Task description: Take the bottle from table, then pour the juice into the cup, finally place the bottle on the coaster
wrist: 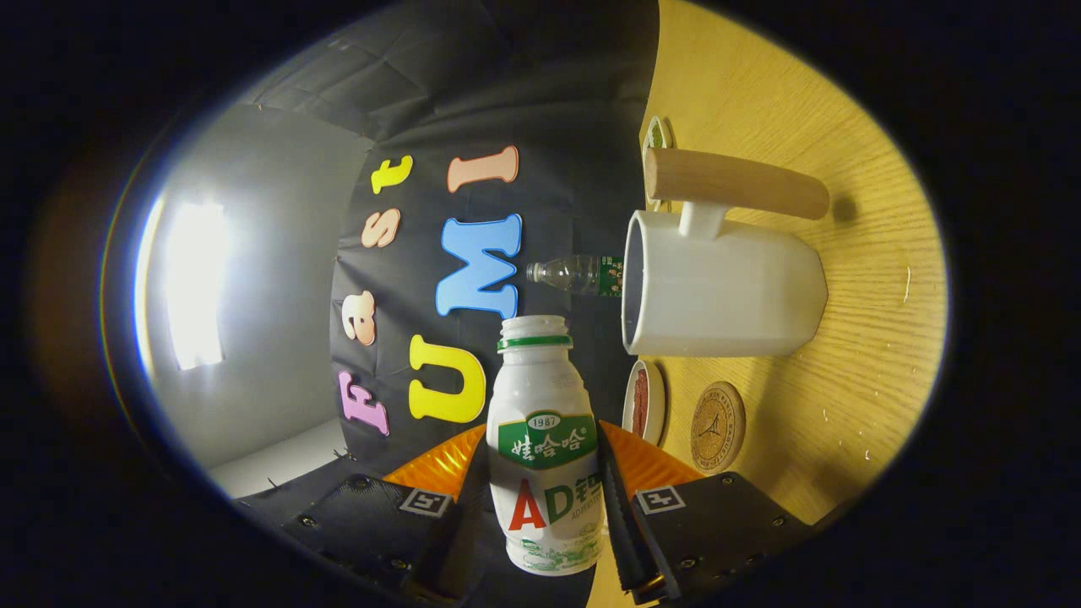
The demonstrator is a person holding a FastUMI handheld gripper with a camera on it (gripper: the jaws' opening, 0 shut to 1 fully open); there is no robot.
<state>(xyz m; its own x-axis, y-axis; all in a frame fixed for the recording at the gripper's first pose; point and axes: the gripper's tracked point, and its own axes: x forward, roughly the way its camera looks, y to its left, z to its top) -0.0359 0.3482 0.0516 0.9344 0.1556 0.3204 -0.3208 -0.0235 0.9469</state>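
bottle (545, 439): glossy white plastic with a printed green label, pressed between the gripper's (540, 498) matt black ribbed fingers (619, 507)
cup (718, 291): smooth matt white, looks ceramic, beyond the bottle
cup handle (735, 181): pale bare wood
table (844, 355): light wood grain, satin
coaster (718, 426): brown, cork-like, just beside the cup
clear bottle (574, 274): transparent plastic, behind the cup

bottle (545, 439) between fingers, cup (726, 291) beyond, coaster (718, 426) beside
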